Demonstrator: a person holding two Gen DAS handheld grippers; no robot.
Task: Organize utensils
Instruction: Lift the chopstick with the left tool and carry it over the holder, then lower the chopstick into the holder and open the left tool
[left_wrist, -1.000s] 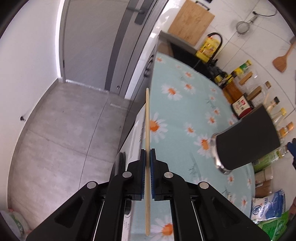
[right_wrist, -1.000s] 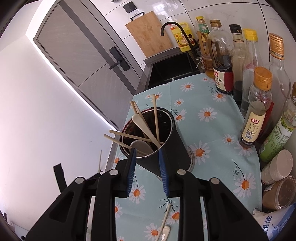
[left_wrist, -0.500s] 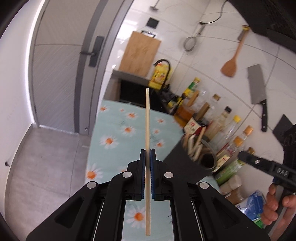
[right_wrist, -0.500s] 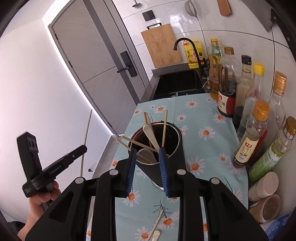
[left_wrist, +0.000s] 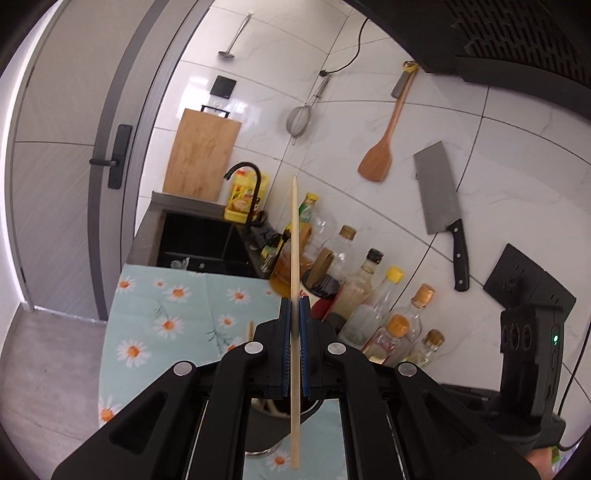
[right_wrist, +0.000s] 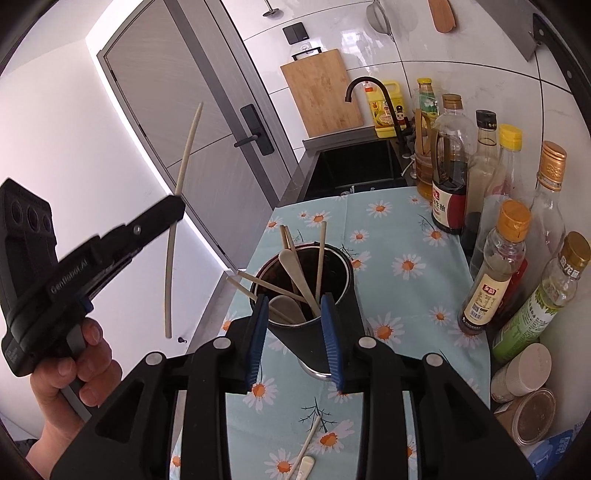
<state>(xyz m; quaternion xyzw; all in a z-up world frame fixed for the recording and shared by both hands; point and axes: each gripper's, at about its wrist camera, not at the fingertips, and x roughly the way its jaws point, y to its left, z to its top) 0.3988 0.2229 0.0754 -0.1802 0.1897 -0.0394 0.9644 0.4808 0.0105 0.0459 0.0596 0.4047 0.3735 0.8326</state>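
Note:
My left gripper (left_wrist: 294, 306) is shut on a single wooden chopstick (left_wrist: 294, 236), held upright in the air; it also shows in the right wrist view (right_wrist: 176, 201), left of the holder, with the chopstick (right_wrist: 183, 162) in it. A black utensil holder (right_wrist: 325, 302) with chopsticks and spoons in it stands tilted on the daisy-print cloth (right_wrist: 402, 280). My right gripper (right_wrist: 295, 332) has its blue pads on either side of the holder. A white spoon (right_wrist: 306, 452) lies on the cloth near the front.
Sauce and oil bottles (right_wrist: 491, 280) line the right wall, with jars (right_wrist: 524, 373) in front. A black sink (right_wrist: 354, 166) with a tap and a wooden cutting board (right_wrist: 321, 92) are at the far end. A cleaver (left_wrist: 441, 199) and spatula (left_wrist: 380, 155) hang on the tiled wall.
My left gripper has swung up from facing the floor and counter edge to facing the wall, carrying the chopstick toward the holder. The right gripper has pulled back slightly and still flanks the holder.

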